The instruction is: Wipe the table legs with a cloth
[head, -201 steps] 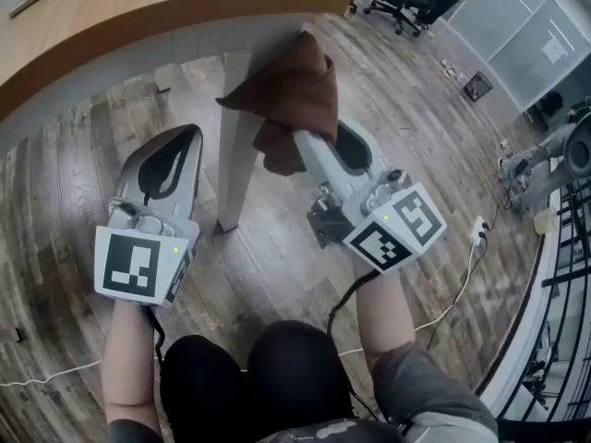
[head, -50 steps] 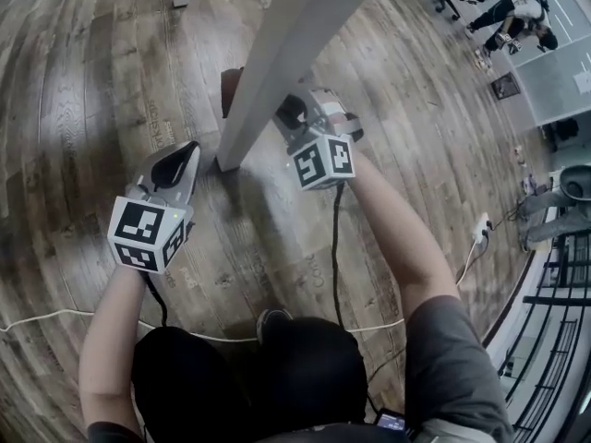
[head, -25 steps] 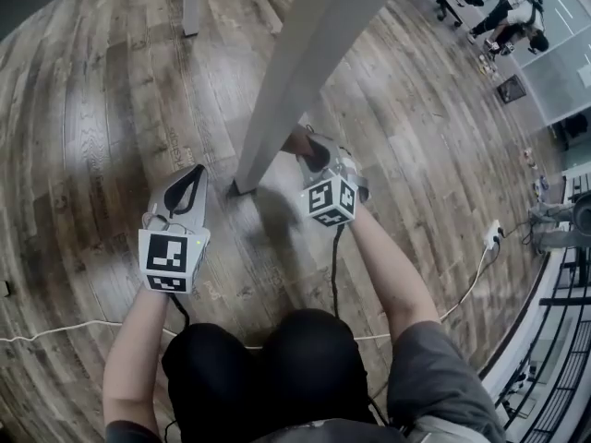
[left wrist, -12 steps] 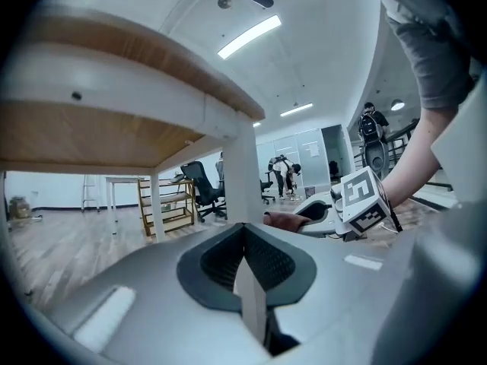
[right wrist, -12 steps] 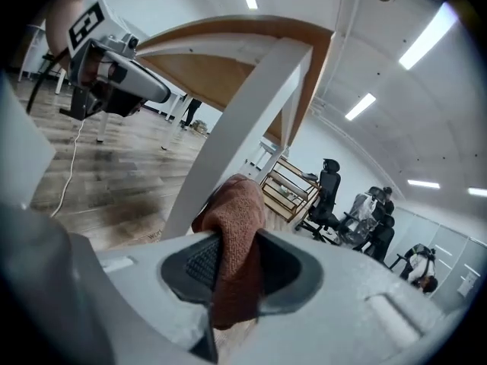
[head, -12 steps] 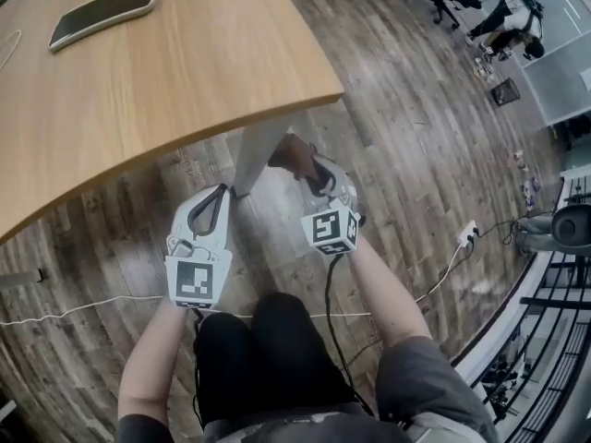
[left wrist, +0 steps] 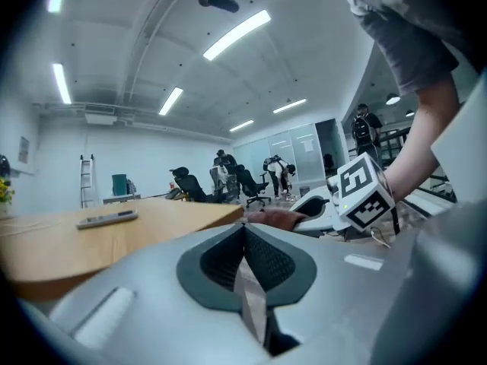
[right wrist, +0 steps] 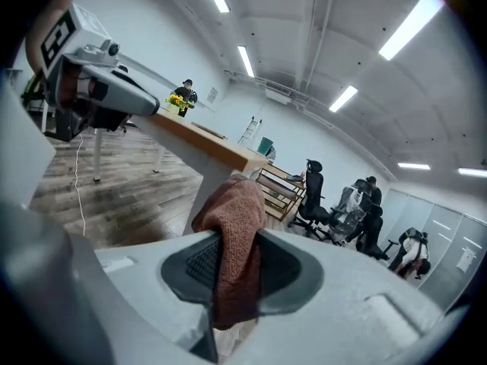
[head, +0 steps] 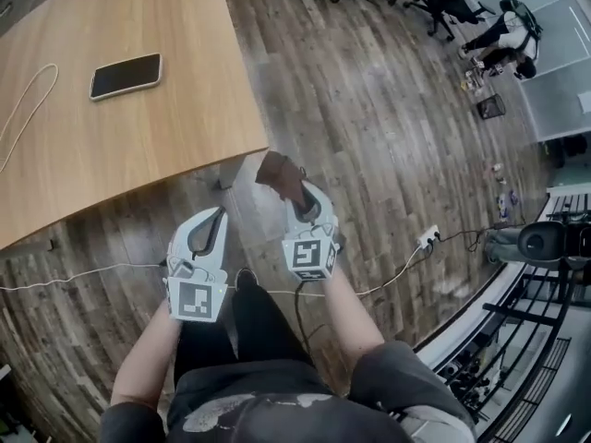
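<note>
The table (head: 138,137) overhangs the table leg (right wrist: 199,204), which the head view almost wholly hides, so a wipe begun from this raised position could strike the tabletop edge or miss the leg. The right gripper (head: 295,195) is clamped on the brown cloth (head: 277,172), held in the air just beside the table corner and clear of the leg; the left gripper (head: 218,215) has its jaws together on nothing. Only a narrow fold sits between the right jaws, so drag on the leg could pull the cloth free.
</note>
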Action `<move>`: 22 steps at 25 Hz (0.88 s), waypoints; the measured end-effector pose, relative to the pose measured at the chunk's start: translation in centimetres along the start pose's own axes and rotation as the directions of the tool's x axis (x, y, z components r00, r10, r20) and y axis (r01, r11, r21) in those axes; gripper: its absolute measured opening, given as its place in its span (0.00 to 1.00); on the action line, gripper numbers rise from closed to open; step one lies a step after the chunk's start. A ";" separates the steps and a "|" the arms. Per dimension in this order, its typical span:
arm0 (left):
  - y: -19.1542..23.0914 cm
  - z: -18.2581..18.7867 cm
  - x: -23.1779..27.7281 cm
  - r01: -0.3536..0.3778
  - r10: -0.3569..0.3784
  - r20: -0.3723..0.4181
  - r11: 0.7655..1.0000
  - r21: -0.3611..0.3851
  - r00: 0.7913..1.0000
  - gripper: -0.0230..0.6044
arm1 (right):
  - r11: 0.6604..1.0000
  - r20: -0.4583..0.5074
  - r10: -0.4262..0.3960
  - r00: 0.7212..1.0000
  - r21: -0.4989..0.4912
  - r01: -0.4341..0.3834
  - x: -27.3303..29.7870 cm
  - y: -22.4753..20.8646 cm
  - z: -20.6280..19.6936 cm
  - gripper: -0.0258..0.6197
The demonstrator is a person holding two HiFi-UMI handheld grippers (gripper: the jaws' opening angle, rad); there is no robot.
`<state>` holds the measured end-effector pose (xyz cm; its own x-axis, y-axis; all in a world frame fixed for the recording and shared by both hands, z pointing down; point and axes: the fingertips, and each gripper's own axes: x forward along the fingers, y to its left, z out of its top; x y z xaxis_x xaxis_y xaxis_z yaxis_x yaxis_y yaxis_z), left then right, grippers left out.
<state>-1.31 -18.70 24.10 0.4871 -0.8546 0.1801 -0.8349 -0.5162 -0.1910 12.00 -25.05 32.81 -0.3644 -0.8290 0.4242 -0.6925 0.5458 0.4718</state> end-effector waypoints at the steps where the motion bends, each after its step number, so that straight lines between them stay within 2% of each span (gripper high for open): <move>1: -0.4 2.2 -1.0 0.010 -0.010 0.015 1.000 0.003 1.000 0.07 | 1.000 -0.005 -0.001 1.000 0.008 0.001 -1.4 -0.6 0.9 0.18; 3: -0.7 5.5 -2.7 0.012 -0.011 0.021 1.000 -0.026 1.000 0.07 | 0.999 -0.006 -0.003 1.000 0.054 0.003 -4.0 -1.7 2.8 0.18; 5: -0.8 7.4 -3.9 -0.008 0.007 -0.010 0.996 -0.091 1.000 0.07 | 0.992 -0.002 -0.004 1.000 0.128 0.004 -6.4 -2.9 4.5 0.18; 7: -0.8 8.8 -4.7 -0.044 0.038 -0.037 0.982 -0.181 0.999 0.07 | 0.983 0.011 -0.003 1.000 0.182 0.001 -8.7 -3.9 6.1 0.18; 9: -0.4 10.0 -5.1 -0.076 0.065 -0.053 0.971 -0.227 0.996 0.07 | 0.977 0.028 -0.013 1.000 0.215 0.007 -10.3 -4.7 7.4 0.18; 12: 0.1 12.1 -5.3 -0.075 0.070 -0.027 0.970 -0.232 0.997 0.07 | 0.964 0.069 -0.055 0.996 0.262 0.035 -12.1 -5.8 9.4 0.18; 16: -1.0 14.5 -5.8 -0.010 0.019 0.042 0.979 -0.203 0.999 0.07 | 0.941 0.077 -0.098 0.992 0.331 0.068 -14.8 -6.0 10.3 0.18; 22: -2.5 13.5 -10.3 0.020 -0.008 0.062 0.978 -0.206 0.998 0.07 | 0.909 0.060 -0.130 0.990 0.407 0.095 -20.1 -1.6 10.3 0.18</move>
<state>-0.75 -9.38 9.66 0.5084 -0.8525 0.1213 -0.8598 -0.5105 0.0156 14.02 -10.54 15.60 -0.3080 -0.8987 0.3123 -0.9170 0.3679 0.1542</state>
